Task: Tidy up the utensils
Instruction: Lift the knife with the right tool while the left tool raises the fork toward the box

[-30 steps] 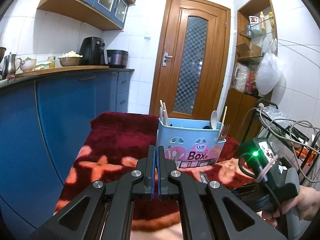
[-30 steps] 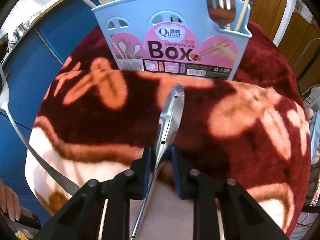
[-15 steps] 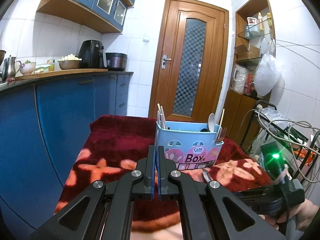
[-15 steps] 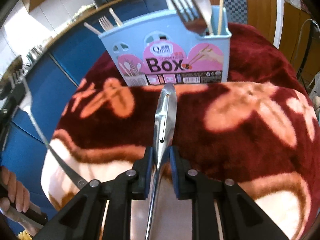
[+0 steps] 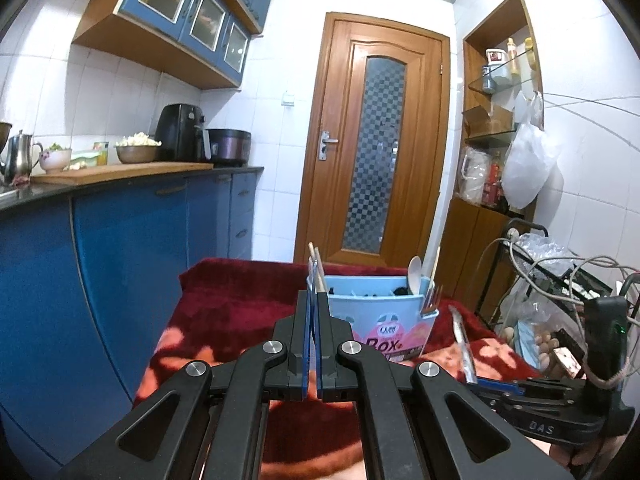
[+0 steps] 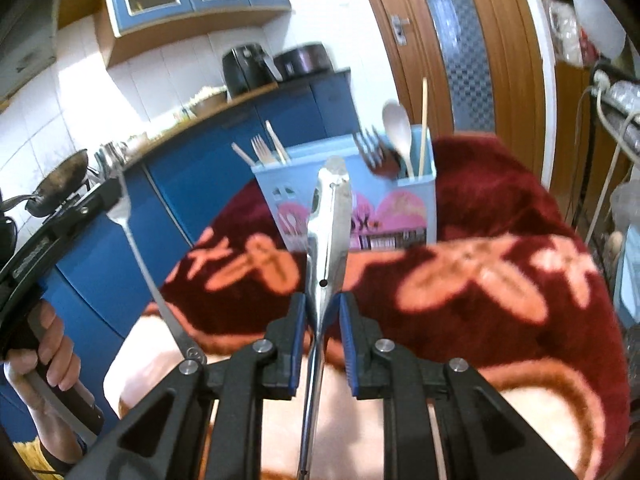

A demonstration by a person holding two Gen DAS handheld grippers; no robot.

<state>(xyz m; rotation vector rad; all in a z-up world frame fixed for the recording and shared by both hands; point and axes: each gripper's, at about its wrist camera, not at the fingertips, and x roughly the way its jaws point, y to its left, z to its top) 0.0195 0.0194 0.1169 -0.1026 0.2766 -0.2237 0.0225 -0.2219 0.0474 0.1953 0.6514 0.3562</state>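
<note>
A light blue utensil box [image 5: 376, 320] with a pink label stands on the red patterned cloth [image 5: 240, 312]; it also shows in the right wrist view [image 6: 360, 200]. It holds forks, a spoon and chopsticks. My right gripper [image 6: 322, 312] is shut on a steel knife [image 6: 330, 216] that points up toward the box; the knife shows in the left wrist view [image 5: 462, 340]. My left gripper [image 5: 312, 312] is shut on a thin metal fork [image 6: 136, 240], seen edge-on between its pads.
A blue counter [image 5: 120, 208] with an air fryer, bowls and a kettle runs along the left. A wooden door [image 5: 376, 144] is behind the table. A wire rack [image 5: 560, 280] with bags and cables stands at the right.
Both grippers have risen and tilted up. The right gripper has lifted the knife off the cloth, its tip now level with the box's rim. The box looks lower in both views.
</note>
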